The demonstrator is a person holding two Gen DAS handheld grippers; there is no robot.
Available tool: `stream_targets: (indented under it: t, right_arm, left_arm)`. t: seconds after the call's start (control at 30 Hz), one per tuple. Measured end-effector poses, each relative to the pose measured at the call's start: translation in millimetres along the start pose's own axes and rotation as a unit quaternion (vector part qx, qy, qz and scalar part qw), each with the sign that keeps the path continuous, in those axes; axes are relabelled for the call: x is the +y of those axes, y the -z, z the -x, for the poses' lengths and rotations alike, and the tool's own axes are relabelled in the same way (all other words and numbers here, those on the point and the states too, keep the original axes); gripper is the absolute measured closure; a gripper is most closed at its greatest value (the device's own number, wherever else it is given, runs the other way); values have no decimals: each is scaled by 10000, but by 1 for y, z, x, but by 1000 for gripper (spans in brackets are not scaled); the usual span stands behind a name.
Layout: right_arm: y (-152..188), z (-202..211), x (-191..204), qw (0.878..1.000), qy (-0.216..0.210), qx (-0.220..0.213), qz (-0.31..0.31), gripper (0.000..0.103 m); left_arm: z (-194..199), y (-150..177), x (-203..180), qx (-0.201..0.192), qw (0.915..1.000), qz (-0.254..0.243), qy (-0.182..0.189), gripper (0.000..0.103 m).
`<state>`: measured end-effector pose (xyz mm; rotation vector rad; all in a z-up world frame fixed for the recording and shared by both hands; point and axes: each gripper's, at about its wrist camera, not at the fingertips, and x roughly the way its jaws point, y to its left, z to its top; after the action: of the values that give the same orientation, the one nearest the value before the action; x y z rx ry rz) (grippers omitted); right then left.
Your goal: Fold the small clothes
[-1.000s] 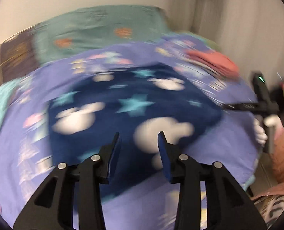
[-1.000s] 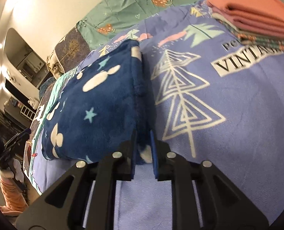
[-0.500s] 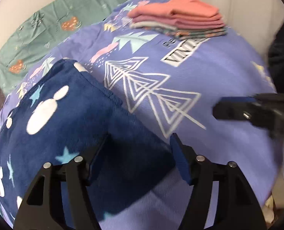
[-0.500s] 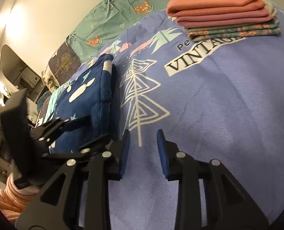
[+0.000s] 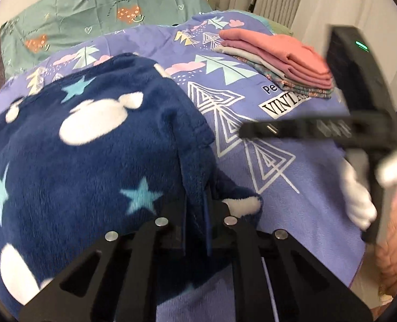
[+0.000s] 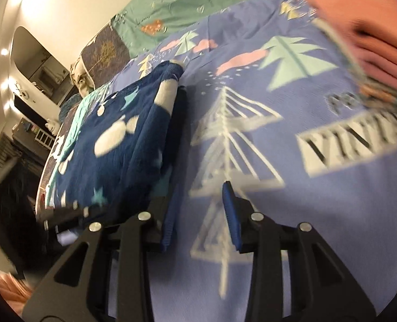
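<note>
A navy fleece garment [image 5: 91, 147] with white shapes and pale stars lies folded on the purple bedspread [image 5: 292, 187]. My left gripper [image 5: 195, 214] is at the garment's near right corner. Its jaws are closing, and a fold of the fleece edge is pinched between the pads. In the right wrist view the same garment [image 6: 123, 139] lies to the left of my right gripper [image 6: 201, 212]. That gripper's jaws are opening over bare bedspread with nothing between them. The left wrist view shows the right gripper [image 5: 252, 130] from the side, held by a white-gloved hand [image 5: 356, 193].
A stack of folded pink and patterned clothes [image 5: 278, 56] sits at the bed's far right, blurred in the right wrist view [image 6: 380, 40]. A green patterned pillow [image 5: 91, 13] lies along the head of the bed. The bed's edge drops off at the right.
My left gripper swung to the garment's near right corner, opened wide, then closed on the fleece edge. My right gripper let go of that edge, spread its jaws and moved off to the right.
</note>
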<state>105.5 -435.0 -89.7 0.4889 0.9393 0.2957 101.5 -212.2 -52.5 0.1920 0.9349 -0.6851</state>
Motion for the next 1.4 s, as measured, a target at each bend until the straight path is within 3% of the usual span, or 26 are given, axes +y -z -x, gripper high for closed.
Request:
stream_targets:
  t: [0.13,0.27,0.33,0.4,0.5,0.57,0.63,0.7,0.77,0.87,0.93,1.03,1.1,1.13,1.17,1.2,1.27,1.4]
  right_arm:
    - [-34,-29,4,9987,-340,370,-64,62]
    - [-54,-64,12,9957,-490,780,-20,47]
    - [-59,-76,14,9942,-663,843,-93,45]
    - [-66,-82,16,9934,-861,706,-268,98]
    - [-74,-61,23,9925,-1133,83,-441,96]
    - [-77,-64,22,9953,-900,21,-364,96]
    - [-76,-86,8,9966,-562,319,-510,96]
    - [-70,-101,-10,9929,-771,467,-774,94]
    - [-70,-90,-13,9919,-896,394,-806,87]
    - [-75,-54,-10,9960,-543,-43,-703,73]
    - [-75,-29,-2,9948,-814,-262,-561,73]
    - [-67,-17,24,9898,-1419,-108,48,76]
    - [-53,-32,46,9928,-1043,277,517,89]
    - [-49,-47,46,9954,-597,446,594,97]
    - [-48,-67,39,9967,44,568,573,98]
    - [-48,-77,25,9982,-21,523,281,99]
    - [-48,-73,18,9987,-237,447,-54,100]
    - [-40,-44,38,9989,123,170,428,97]
  left_arm:
    - [4,7,11,-35,9990,353,263,93]
    - [2,9,7,-62,9991,287,321,93]
    - [2,9,0,-75,9987,160,487,93]
    - [0,8,-9,-54,9978,-36,667,94]
    - [1,8,-34,-138,9957,-693,602,94]
    - [-3,9,-41,-75,9942,-888,601,94]
    - [-13,12,-43,85,9942,-842,667,94]
    - [-20,14,-42,146,9949,-768,633,94]
    - [-19,13,-40,140,9953,-665,693,93]
    - [-22,10,-38,138,9953,-658,695,92]
    - [-24,7,-39,128,9952,-674,692,91]
    - [-26,6,-39,100,9952,-717,660,89]
    - [-26,7,-43,96,9951,-737,646,88]
    - [-26,8,-46,97,9951,-760,631,84]
    - [-27,7,-49,90,9947,-807,630,82]
    - [-27,8,-53,90,9934,-907,698,75]
    - [-26,12,-61,101,9925,-1020,665,72]
    - [-10,22,-56,119,9915,-977,852,72]
